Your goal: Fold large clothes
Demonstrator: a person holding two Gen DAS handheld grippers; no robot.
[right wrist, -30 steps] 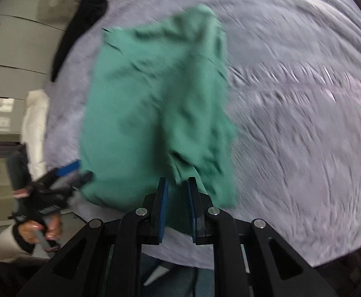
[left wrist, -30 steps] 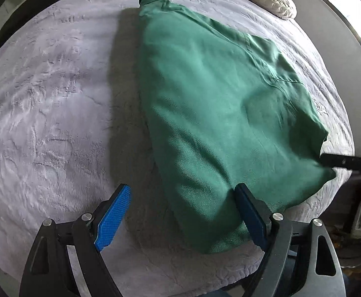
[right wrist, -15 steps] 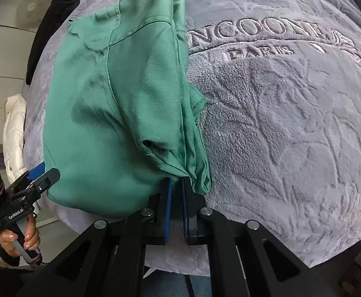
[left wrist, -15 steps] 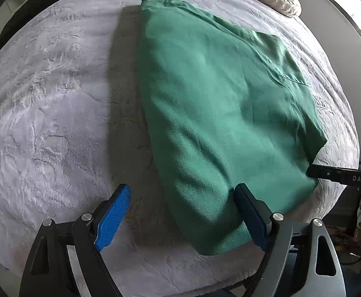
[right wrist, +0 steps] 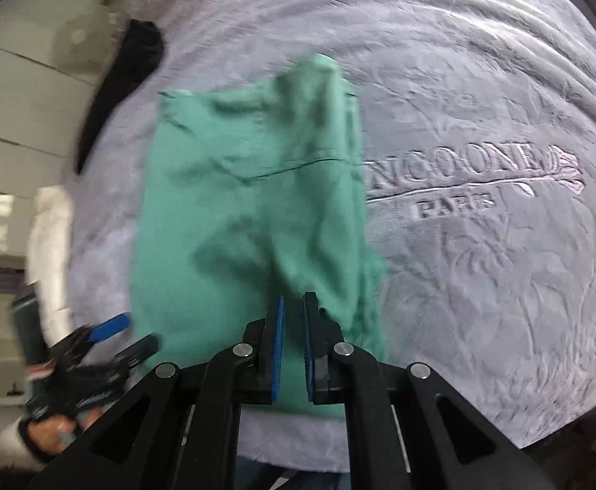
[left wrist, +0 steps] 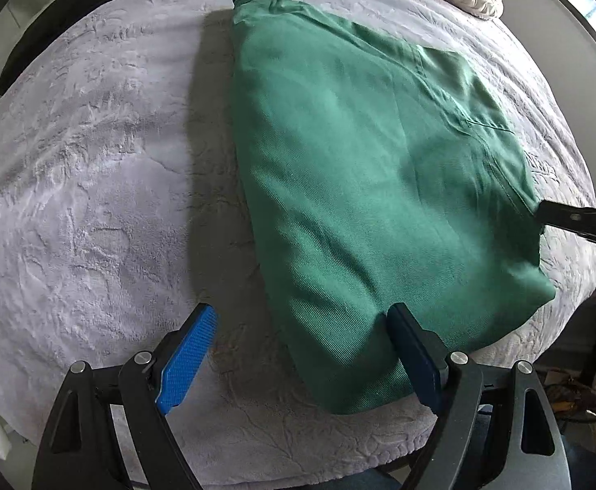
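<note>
Left wrist view: green garment (left wrist: pixel 363 188) lies on the grey bedspread (left wrist: pixel 94 188), long axis running from your near edge away to a narrow far end. Your left gripper (left wrist: pixel 298 347) stands spread, one pad on bare spread, the other at the cloth's near corner, gripping nothing.

Right wrist view: right gripper (right wrist: pixel 292 326) has just been closing, then easing slightly; its jaws stand nearly together, pinching the garment's side edge, which rises in a blurred fold. Judged step: folding that side across. Next, carry it over and lay it flat along the axis.
</note>
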